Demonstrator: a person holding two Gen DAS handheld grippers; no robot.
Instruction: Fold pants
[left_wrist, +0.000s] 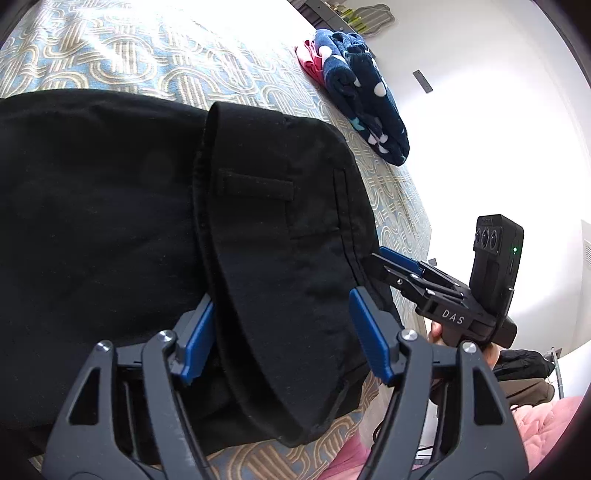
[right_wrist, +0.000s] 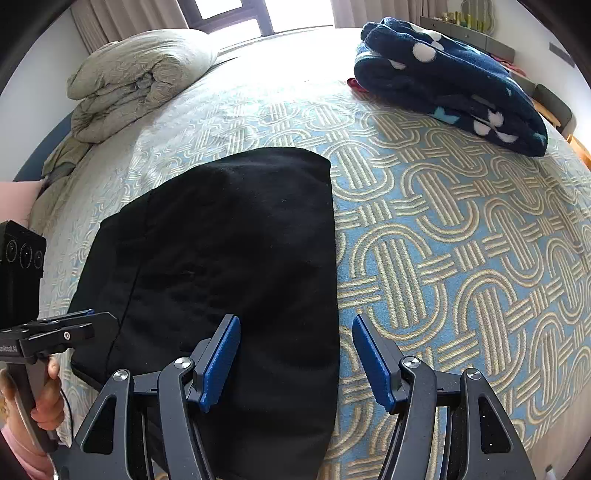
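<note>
Two hand-held tongs hover over one pair of black pants folded on a patterned bedspread. The left tongs stand open, jaws straddling the waistband without pinching it. The right tongs stand open too, astride the pants' near right edge. Beyond them lie one navy dotted blanket and one rolled pale quilt.

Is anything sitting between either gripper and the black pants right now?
Nothing visible does. The left gripper is open right over the waistband of the black pants, and the right gripper is open at their near edge. The navy spotted blanket and the grey duvet lie well off to the sides.
</note>
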